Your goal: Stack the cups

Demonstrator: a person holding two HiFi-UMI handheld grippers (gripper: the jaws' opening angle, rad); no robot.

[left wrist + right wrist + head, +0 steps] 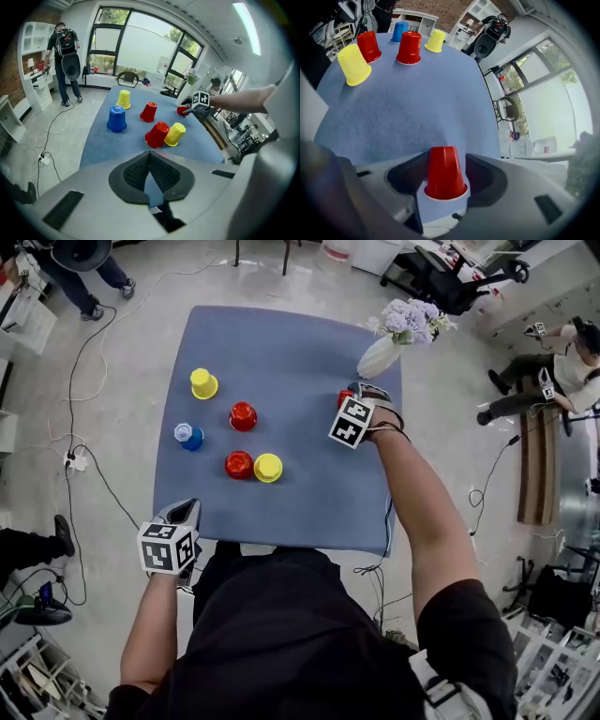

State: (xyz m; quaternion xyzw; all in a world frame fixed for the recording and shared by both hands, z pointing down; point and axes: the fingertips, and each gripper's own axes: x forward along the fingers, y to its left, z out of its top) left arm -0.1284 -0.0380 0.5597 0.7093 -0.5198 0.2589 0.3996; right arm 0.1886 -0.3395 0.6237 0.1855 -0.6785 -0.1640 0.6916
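A red cup point(444, 173) stands upside down near the right edge of the blue table point(291, 512). My right gripper point(444, 159) straddles it, jaws open, the pads close on either side. Five more upturned cups sit to the left: a yellow cup point(203, 383), a red cup point(243, 415), a blue cup point(188, 436), and a red cup point(238, 464) touching a yellow cup point(268, 467). At the table's front left corner my left gripper point(183, 514) is shut and empty, its pads point(157, 176) pressed together.
A white vase point(378, 356) of pale flowers stands at the table's far right corner, just beyond the right gripper. Cables point(89, 474) trail over the floor on the left. People stand or sit around the room, one at the back left point(84, 268).
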